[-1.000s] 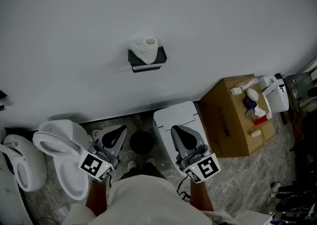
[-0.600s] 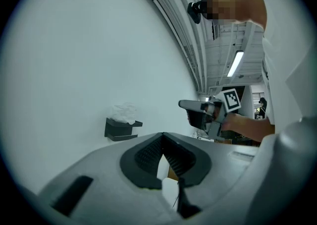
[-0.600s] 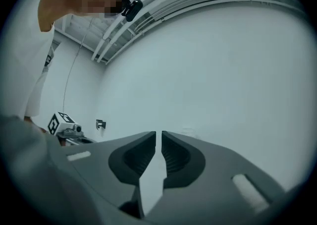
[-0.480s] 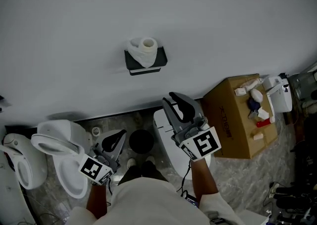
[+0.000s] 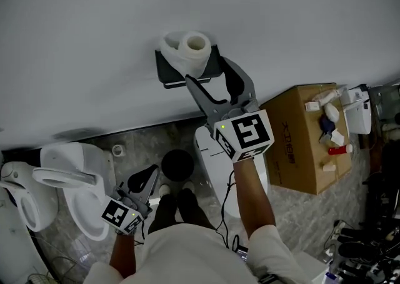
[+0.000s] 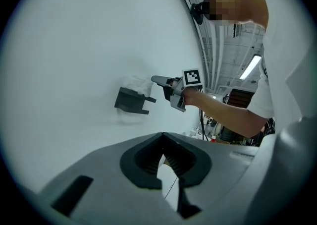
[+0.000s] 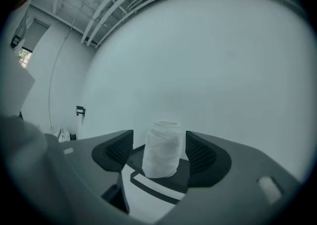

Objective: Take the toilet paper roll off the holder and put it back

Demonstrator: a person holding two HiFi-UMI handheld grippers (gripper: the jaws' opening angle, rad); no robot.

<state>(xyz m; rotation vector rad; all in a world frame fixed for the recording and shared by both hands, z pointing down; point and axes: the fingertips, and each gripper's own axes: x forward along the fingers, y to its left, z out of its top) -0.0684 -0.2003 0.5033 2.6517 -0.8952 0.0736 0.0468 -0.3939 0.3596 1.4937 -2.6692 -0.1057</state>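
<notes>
R gripper went up to wall; jaws just opened, now spread; roll stands betw. them on holder, not squeezed; L gripper sank lower, jaws pressed together, nothing betw. them.

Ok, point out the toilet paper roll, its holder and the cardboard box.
toilet paper roll (image 5: pixel 185 58): head view, paper side.
holder (image 5: pixel 166 71): head view, left end.
cardboard box (image 5: pixel 294 145): head view, front face.

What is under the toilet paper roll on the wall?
The toilet paper roll stands upright on a black holder; the holder's surface directly beneath is covered.
</notes>
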